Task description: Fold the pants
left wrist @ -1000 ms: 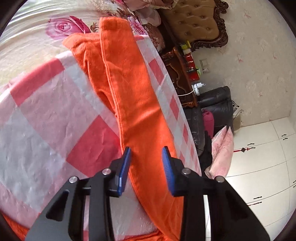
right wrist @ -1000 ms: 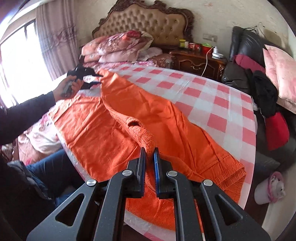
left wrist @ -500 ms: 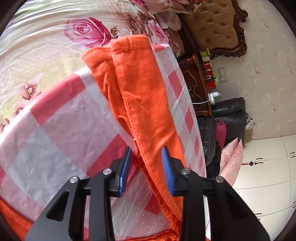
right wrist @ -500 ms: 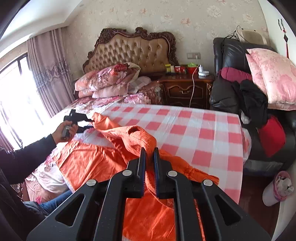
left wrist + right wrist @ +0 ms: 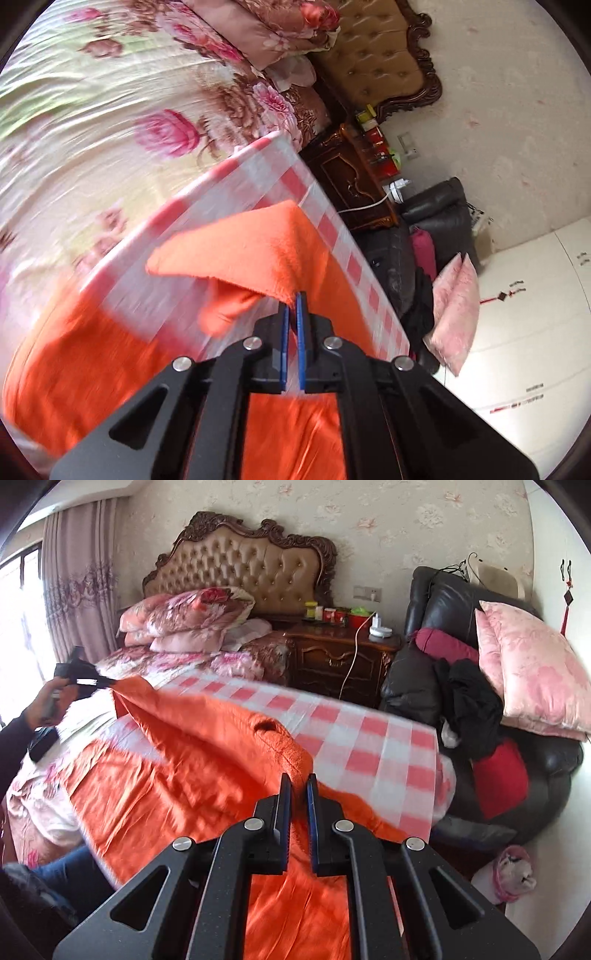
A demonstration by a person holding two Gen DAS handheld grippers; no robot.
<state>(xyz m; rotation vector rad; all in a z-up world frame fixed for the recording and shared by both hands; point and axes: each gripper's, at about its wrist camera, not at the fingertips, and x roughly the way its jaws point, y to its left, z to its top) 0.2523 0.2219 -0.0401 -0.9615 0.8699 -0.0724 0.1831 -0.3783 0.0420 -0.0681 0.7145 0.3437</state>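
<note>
Lifting bright orange pants (image 5: 266, 251) off the pink-and-white checked cloth (image 5: 369, 746) covering the bed (image 5: 110, 110). Clamping the left tongs (image 5: 292, 306) tightly on a fabric corner right at their tips. Clamping the right tongs (image 5: 297, 788) on a thick, bunched edge just ahead of them.

Probably carrying one half over for a fold. Doing it well likely means:
- holding both tongs at matching height
- stretching the cloth taut between them
- laying edge onto edge
- lowering gently onto the part spread beneath the tongs before letting go

Looking fleecy on one face and smooth and shiny on the other, creased, partly blurred. Hanging in a long ridge running left from the right tongs to the left tongs. Lying wide and flat below them.
</note>
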